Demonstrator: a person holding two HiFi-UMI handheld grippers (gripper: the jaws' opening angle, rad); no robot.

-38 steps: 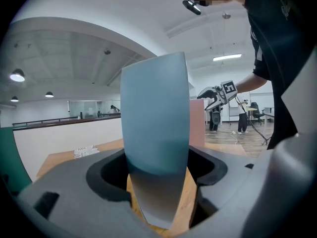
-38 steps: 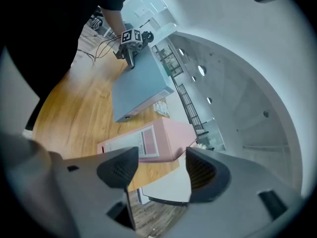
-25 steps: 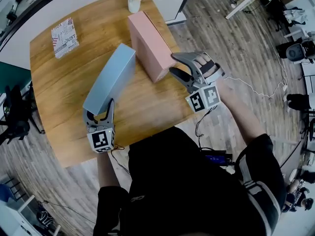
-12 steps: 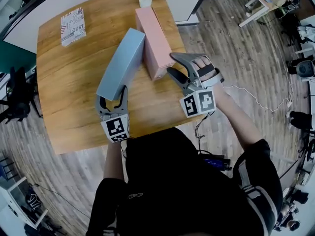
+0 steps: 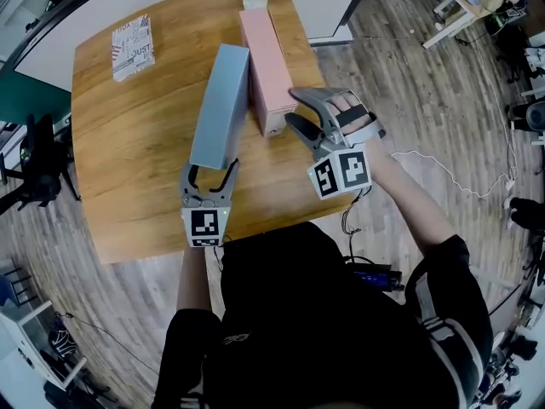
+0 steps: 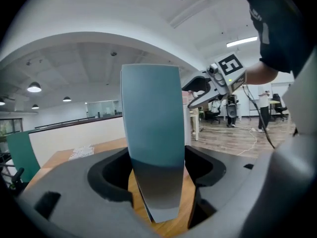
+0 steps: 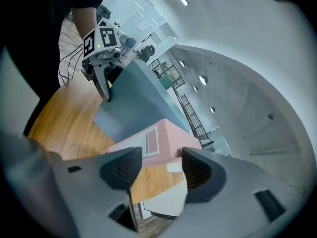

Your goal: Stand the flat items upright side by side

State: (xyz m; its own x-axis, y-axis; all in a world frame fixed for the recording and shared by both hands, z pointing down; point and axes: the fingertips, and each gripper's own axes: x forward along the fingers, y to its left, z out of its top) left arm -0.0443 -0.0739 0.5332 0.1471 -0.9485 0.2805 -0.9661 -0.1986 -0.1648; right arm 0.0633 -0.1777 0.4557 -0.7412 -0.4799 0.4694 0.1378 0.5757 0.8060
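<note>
Wooden table [image 5: 136, 169] — corner packet [image 5: 132, 48], "JUST" lettering

floor: grey-brown wood planks [image 5: 409, 83] | furniture: wooden table [image 5: 128, 186] centre, white table [image 5: 451, 11] far right, black chair [image 5: 34, 177] left | walls: low white partition [image 6: 74, 138] behind the wooden table, teal panel [image 5: 21, 105] beside it | ceiling [image 6: 99, 14]: white, round lamps [image 6: 34, 87], strip light [image 6: 242, 42]

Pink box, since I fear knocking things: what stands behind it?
A white vase of flowers at the table's far edge; its base is covered by the pink box.
</note>
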